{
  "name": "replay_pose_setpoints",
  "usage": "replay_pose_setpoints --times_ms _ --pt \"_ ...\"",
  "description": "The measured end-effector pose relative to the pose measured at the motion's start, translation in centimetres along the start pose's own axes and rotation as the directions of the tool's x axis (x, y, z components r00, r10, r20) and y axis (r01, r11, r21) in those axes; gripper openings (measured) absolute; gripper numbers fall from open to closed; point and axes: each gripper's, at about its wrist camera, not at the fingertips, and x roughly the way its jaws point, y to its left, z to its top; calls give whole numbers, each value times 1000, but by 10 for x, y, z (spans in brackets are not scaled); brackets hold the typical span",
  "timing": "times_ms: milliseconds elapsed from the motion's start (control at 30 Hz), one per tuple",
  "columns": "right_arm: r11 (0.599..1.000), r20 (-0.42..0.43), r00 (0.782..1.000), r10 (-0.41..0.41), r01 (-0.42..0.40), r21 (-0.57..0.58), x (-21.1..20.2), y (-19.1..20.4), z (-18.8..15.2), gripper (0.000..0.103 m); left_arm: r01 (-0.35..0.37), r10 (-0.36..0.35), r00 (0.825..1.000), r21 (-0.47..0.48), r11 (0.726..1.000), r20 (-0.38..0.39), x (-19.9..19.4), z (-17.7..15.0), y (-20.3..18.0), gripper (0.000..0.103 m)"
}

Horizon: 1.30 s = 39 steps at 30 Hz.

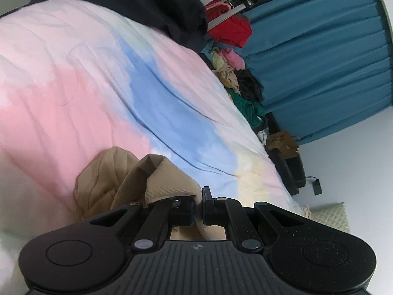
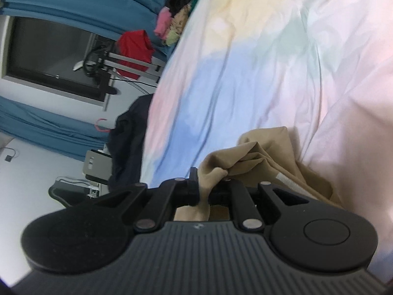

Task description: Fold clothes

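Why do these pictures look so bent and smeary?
Left wrist view: the fisheye lens curves the blue curtain, and the pastel bedcover is softly smeared. Right wrist view: tilted sideways, with the bedcover blurred; the tan garment near the tool stays fairly sharp. Lighting is even.

Two tilted, close wrist views over one pastel bedspread [image 1: 98, 86], seemingly from opposite sides.

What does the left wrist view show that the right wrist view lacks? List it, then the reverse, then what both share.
Only the left wrist view: a quilted cushion on the floor and a brown paper bag beside the bed.
Only the right wrist view: a dark window and a pink hanger.
Both: the pastel bedcover, blue curtains, a red garment, the heap of clothes, and a tool shut on the tan garment: left tool, right tool.
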Motion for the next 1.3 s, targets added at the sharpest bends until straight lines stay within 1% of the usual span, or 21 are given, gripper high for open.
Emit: replay_pose_setpoints --times_ms 133,300,433,500,533,567,600,667,700,733,767,833,933,1000,1033,1067,1100,1133,1167,1200,1300 --pt "1000 -33 999 -10 10 14 25 -18 3 10 -29 29 1000 31 999 -4 25 4 20 8" --pt "999 -55 998 -40 38 -26 43 -24 6 11 -50 51 999 47 998 -7 47 3 40 11" --pt "999 -52 998 -39 39 8 52 -31 4 11 -79 79 997 116 990 7 53 -1 39 10" --pt "999 -53 998 -25 26 21 54 -35 4 12 -73 74 997 130 989 2 53 -1 36 15" --pt "999 -56 998 -10 12 34 54 -37 4 12 -71 71 997 137 988 -1 53 -1 35 26" --pt "999 -61 998 9 -6 49 54 -39 5 18 -49 51 999 144 988 -8 53 -1 33 43" --pt "998 -67 997 36 -33 58 53 -39 5 25 -13 16 1000 150 989 -19 52 -2 31 52" --pt "993 -75 992 105 -101 58 49 -35 4 71 29 -26 1000 208 978 -16 46 -7 22 85" --pt "989 -74 987 142 -138 47 46 -31 3 89 45 -43 999 243 969 -11 43 -10 16 90" --pt "987 -74 984 160 -158 24 42 -26 2 92 49 -50 999 283 958 -1 40 -15 10 97" --pt "986 -75 983 166 -167 -7 39 -19 0 92 43 -51 999 325 945 15 35 -20 5 102" --pt "982 -79 982 174 -179 -61 31 -9 -3 92 31 -54 997 407 913 46 27 -31 -7 102" --pt "965 -34 977 211 -214 -149 11 3 -12 91 -8 -37 996 499 867 80 18 -45 -16 102" --pt "946 -18 979 202 -200 -256 2 15 -18 89 -49 -8 995 545 837 101 16 -54 -20 102" --pt "931 -12 981 193 -187 -313 -2 21 -21 83 -68 7 994 566 822 109 17 -58 -21 102" --pt "913 -5 983 185 -173 -370 -6 28 -24 70 -88 23 993 584 807 118 18 -61 -23 102" --pt "891 2 984 176 -159 -425 -10 34 -27 62 -109 41 991 599 794 126 19 -64 -25 102" --pt "878 -2 988 155 -139 -459 -9 37 -29 56 -129 59 989 614 779 134 21 -67 -27 102" --pt "870 -14 992 126 -117 -479 -5 37 -30 44 -154 81 986 621 768 143 23 -69 -27 102" --pt "861 -24 995 95 -95 -499 -2 38 -32 37 -181 108 982 624 761 153 27 -68 -25 102" --pt "825 -48 999 1 -28 -564 9 40 -38 35 -277 196 961 614 739 198 36 -64 -18 102"
